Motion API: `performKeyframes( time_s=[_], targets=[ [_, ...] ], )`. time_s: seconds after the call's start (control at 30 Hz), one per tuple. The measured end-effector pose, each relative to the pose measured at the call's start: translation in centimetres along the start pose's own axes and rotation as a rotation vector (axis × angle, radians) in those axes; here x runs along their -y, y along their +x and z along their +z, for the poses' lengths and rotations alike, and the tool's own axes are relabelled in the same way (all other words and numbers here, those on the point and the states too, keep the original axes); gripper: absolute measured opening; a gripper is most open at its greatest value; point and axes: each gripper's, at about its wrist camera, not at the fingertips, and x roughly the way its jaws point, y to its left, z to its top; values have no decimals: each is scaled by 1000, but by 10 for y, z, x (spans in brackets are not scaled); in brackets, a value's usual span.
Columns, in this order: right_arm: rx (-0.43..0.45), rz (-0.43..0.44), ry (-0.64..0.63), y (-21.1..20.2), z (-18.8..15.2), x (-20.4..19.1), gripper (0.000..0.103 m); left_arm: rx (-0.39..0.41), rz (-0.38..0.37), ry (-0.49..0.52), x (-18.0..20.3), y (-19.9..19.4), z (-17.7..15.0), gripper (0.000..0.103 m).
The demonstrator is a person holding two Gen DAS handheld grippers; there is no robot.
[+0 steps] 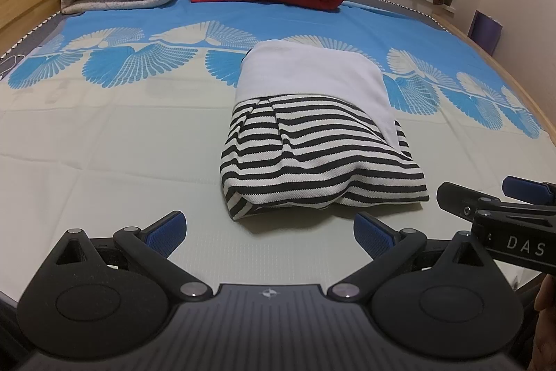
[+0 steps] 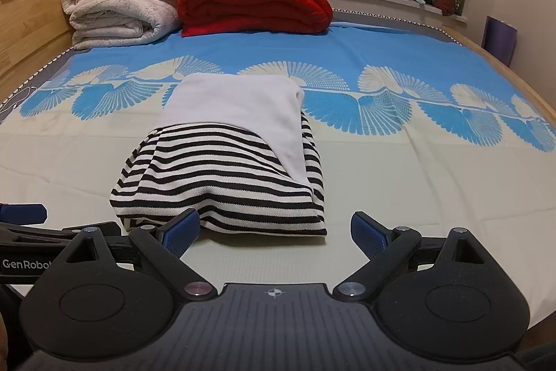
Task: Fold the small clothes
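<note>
Folded striped garment (image 1: 319,145): lay on the bed (image 1: 104,134), just ahead of both grippers.
Left gripper (image 1: 269,232): fingers apart, empty.
Right gripper (image 2: 274,232): fingers apart, left pad (image 2: 180,233) at the fold's near edge.

Right gripper (image 2: 274,233) is seen at bottom centre, blue pads spread wide, nothing held between them. Folded garment (image 2: 222,159) is laid on the bed sheet (image 2: 417,183) at mid-frame, left of centre: white part at the far end, black-and-white stripes at the near end. Its near edge is partly covered by the left pad (image 2: 180,232); contact can't be confirmed. Left gripper (image 2: 21,214) is partly visible at the lower left edge. Red blanket (image 2: 253,0) and cream blankets (image 2: 121,9) are stacked at upper left.
</note>
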Motion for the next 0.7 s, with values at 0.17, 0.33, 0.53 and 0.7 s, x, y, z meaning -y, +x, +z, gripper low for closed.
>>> performKeyframes(
  time_s=[0.17,0.33,0.53,0.7],
  targets=[
    [0,0,0,0,0,0,94,0,-1,0,0,0,0,102],
    [-1,0,0,0,0,0,94,0,0,-1,0,0,0,102],
    [-3,-1,3,0,-1,0,94,0,-1,-2,1,0,0,102],
    [-4,0,5,0,-1,0,94,1,-2,1,2,1,0,102]
  ],
)
